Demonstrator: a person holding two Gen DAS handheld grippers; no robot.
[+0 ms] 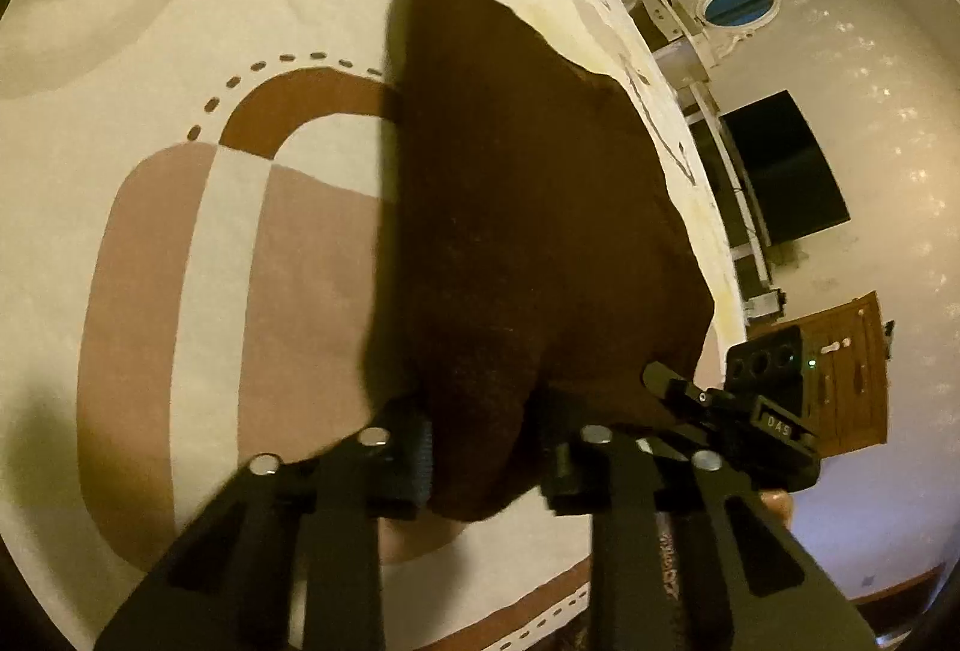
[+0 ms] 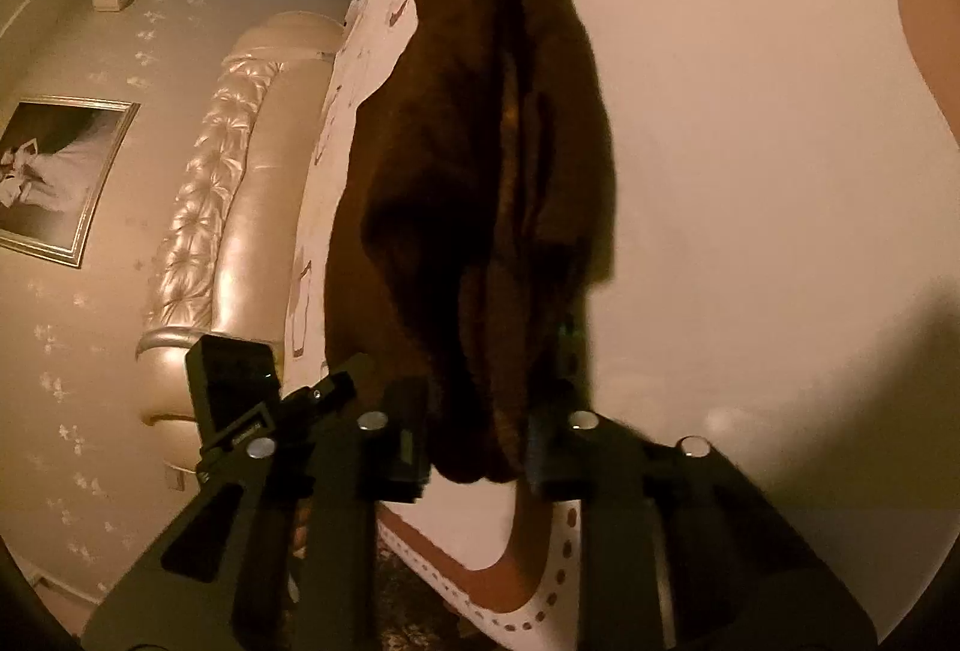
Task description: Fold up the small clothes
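A dark brown, soft knitted garment (image 1: 540, 231) lies stretched out on a cream bed cover printed with brown and dusty-pink arches and dotted lines (image 1: 180, 243). In the left wrist view the cloth runs from the near end, between the fingers, away toward the far edge of the bed, narrowing to a rounded tip; its right side lies close to the bed's edge. In the right wrist view the same garment (image 2: 468, 183) shows as two long folds side by side with a crease between them, again reaching toward the far edge, its left side near the bed's edge.

The left gripper (image 1: 486, 447), black with two fingers, is clamped on the near end of the garment: the fabric bunches between the pads and bulges out below them. The right gripper (image 2: 477, 447) likewise pinches the near end of the cloth, the pads pressing in on a thick wad of fabric.

In each view the other gripper's black body shows just beside the cloth. Beyond the bed, a padded, pearly headboard (image 2: 228, 159) stands against a patterned wall with a framed picture (image 2: 60, 177), and a dark wall screen (image 1: 786, 165) hangs above a wooden door (image 1: 852, 375).
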